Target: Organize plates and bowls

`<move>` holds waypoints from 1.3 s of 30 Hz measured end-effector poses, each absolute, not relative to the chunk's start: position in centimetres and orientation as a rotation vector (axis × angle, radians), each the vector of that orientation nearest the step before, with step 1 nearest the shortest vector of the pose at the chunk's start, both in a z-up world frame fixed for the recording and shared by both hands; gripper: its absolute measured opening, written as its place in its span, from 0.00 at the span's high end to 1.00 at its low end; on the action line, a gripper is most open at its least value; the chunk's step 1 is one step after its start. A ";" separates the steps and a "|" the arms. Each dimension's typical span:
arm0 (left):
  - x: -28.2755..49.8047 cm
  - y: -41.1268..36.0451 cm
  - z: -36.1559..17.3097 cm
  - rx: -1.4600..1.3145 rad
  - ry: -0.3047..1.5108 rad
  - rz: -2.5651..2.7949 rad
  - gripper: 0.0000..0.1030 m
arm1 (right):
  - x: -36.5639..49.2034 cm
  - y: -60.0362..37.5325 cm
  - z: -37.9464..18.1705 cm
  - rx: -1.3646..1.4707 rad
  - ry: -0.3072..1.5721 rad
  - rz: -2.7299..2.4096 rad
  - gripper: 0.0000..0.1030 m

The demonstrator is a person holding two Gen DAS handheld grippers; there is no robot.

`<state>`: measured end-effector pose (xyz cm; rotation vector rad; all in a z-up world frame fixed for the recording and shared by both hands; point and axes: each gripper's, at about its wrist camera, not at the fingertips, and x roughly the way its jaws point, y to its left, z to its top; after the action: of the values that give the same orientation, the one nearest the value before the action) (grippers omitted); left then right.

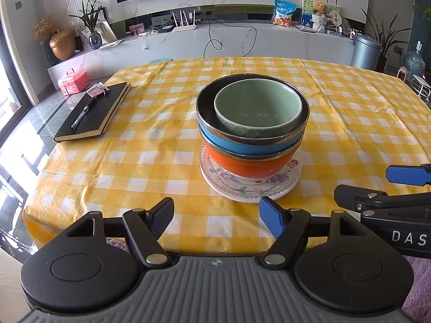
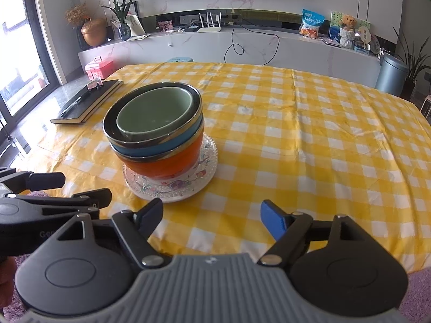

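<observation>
A stack of crockery stands in the middle of the yellow checked table. A green bowl (image 1: 258, 102) (image 2: 153, 110) sits inside a blue bowl (image 1: 242, 147) (image 2: 161, 147) with a dark inside. That one rests in an orange bowl (image 1: 242, 165) (image 2: 172, 161). Under them lies a patterned glass plate (image 1: 234, 188) (image 2: 167, 188) on a white plate. My left gripper (image 1: 216, 216) is open just in front of the stack, with nothing between its fingers. My right gripper (image 2: 211, 212) is open too, to the right of the stack and empty.
A black notebook (image 1: 94, 113) (image 2: 86, 102) with a pen (image 1: 80, 115) on it lies at the table's far left. A pink box (image 1: 73, 80) sits on the floor ledge beyond it. The two grippers are close side by side at the table's near edge.
</observation>
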<state>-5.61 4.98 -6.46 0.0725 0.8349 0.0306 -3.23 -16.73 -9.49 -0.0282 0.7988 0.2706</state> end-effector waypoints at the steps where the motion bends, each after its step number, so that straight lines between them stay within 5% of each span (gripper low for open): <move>1: -5.6 5.0 -6.4 0.072 0.835 0.030 0.18 | -3.2 -16.7 -9.5 -0.028 0.799 0.269 0.24; 39: -5.7 5.1 -6.3 0.068 0.827 0.043 0.18 | -3.0 -16.6 -9.9 -0.019 0.817 0.268 0.24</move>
<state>-5.69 5.07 -6.29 0.0681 0.8266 0.0433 -2.99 -16.61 -9.95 -0.0190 0.8167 0.2682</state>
